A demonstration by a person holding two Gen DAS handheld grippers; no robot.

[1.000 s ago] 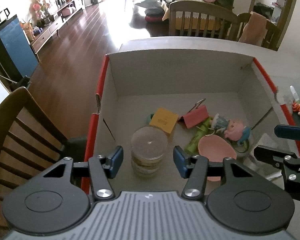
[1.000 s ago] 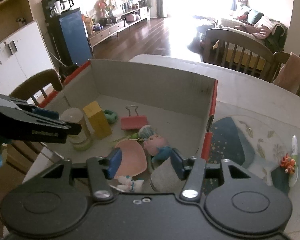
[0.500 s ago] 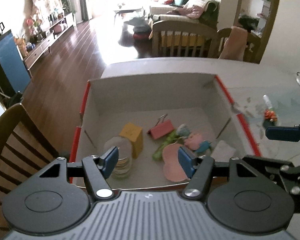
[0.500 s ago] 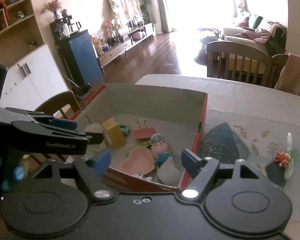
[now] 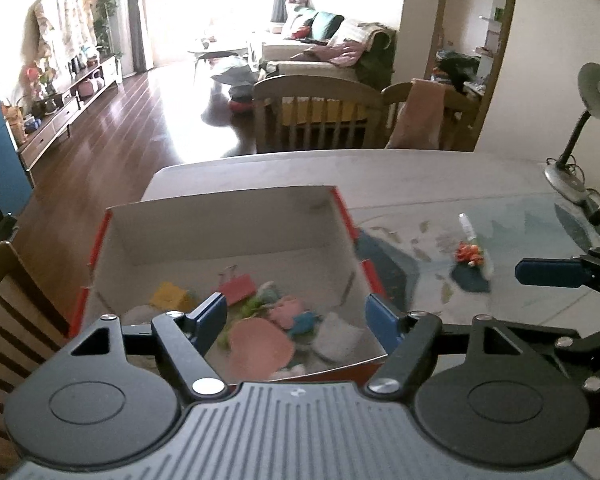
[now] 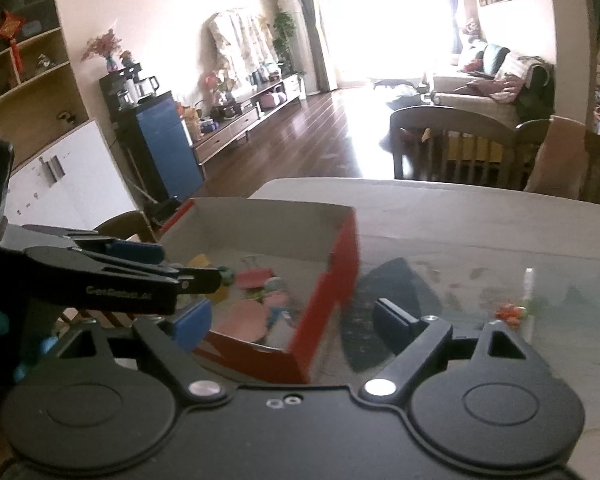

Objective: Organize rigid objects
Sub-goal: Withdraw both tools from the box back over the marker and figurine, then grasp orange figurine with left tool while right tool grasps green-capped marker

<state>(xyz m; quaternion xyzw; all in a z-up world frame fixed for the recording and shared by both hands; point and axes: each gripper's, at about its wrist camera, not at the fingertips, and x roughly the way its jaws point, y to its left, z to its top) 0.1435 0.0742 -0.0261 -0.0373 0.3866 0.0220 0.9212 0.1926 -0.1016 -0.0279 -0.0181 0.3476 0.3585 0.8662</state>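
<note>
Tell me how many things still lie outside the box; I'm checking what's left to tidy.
2, close together on the table right of the box: a white tube and a small orange toy. Others may lie out of view.

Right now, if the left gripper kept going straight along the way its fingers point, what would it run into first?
Probably the contents of the box. The left gripper, jaws opening and empty, aims down into it, with the pink disc lying nearest between the fingers. Depth is blurry, so the near wall might come first.

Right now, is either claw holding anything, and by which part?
Nothing is held. The left claw and the right claw both have their jaws opening with nothing gripped between them, above the cardboard box.
</note>
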